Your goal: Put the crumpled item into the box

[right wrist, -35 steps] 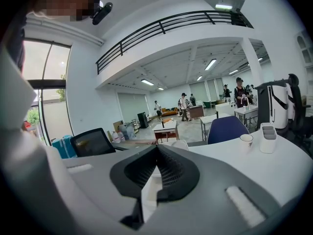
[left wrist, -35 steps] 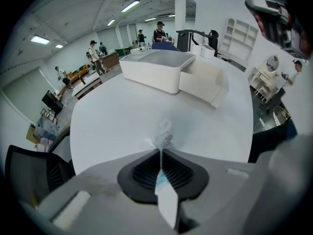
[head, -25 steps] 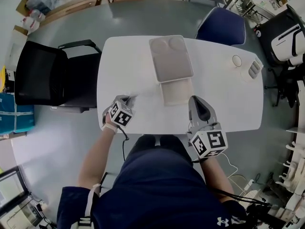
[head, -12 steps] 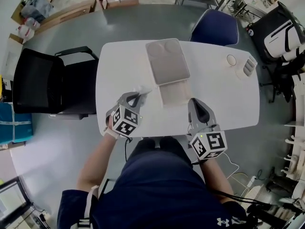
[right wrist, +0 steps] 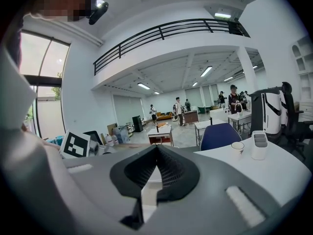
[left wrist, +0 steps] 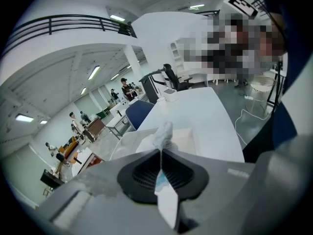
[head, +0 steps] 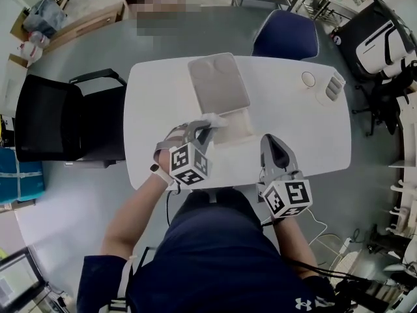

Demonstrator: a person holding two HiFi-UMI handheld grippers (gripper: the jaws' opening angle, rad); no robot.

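A white crumpled item (head: 214, 119) is pinched in my left gripper (head: 203, 130), which is lifted off the white table (head: 156, 109). It hangs at the near left corner of the box. The box is a shallow pale tray (head: 238, 128) with its grey lid (head: 218, 83) lying open behind it. In the left gripper view the crumpled item (left wrist: 164, 132) sticks out past the shut left gripper (left wrist: 160, 152), with the tray (left wrist: 188, 137) just beyond. My right gripper (head: 272, 147) is near the table's front edge, right of the box. The right gripper (right wrist: 156, 149) is shut with nothing in it.
A black chair (head: 52, 119) stands left of the table and a blue chair (head: 287, 36) at its far side. A white cup (head: 308, 79) and a small white holder (head: 333, 85) sit at the table's far right. People and desks fill the hall beyond.
My left gripper has risen off the table and travelled right towards the box, carrying the crumpled item and rolling as it went. The right gripper has shifted only slightly.
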